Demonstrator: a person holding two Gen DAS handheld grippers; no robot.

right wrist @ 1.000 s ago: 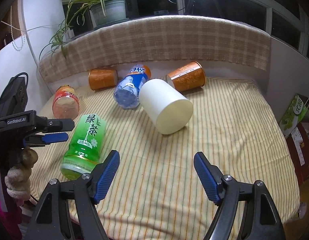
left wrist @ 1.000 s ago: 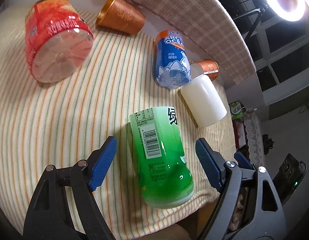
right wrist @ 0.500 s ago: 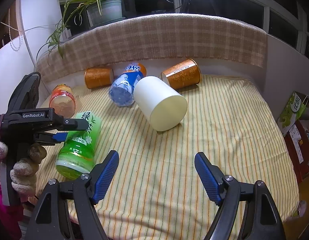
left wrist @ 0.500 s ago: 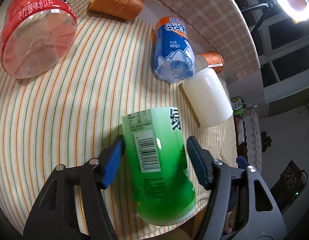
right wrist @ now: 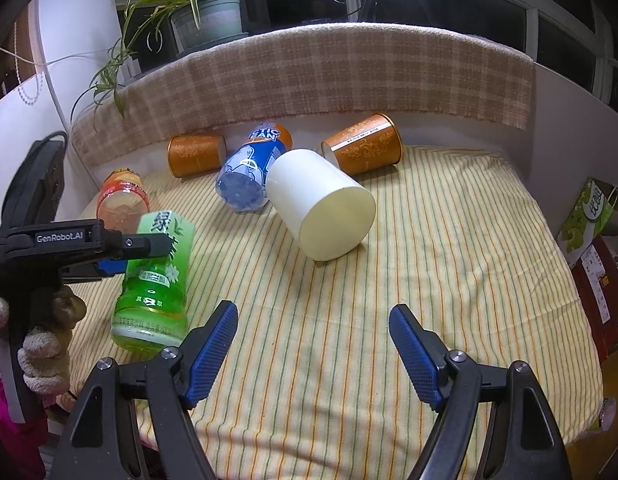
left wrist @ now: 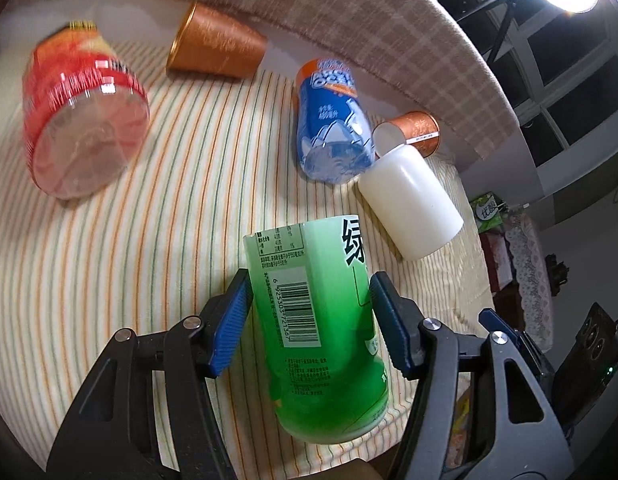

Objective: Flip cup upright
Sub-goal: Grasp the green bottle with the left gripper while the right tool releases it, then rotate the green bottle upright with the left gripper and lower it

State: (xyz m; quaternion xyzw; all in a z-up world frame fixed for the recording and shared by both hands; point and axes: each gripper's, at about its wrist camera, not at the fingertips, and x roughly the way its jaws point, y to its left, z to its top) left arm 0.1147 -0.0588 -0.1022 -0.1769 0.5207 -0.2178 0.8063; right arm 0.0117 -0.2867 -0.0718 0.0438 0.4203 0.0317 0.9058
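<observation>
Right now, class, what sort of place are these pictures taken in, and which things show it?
Probably a room in a home, at night: a potted plant on the sill before dark windows, and a table under a striped cloth strewn with toppled cups.

striped cloth carries six toppled cups.

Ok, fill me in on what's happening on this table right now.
A person holds a gripper in each hand. The left gripper has its blue pads against both sides of the green cup, which lies on its side on the striped cloth. The right gripper hangs open above the cloth, holding nothing. The white cup, blue cup, red cup and two orange cups all lie tipped over.
</observation>
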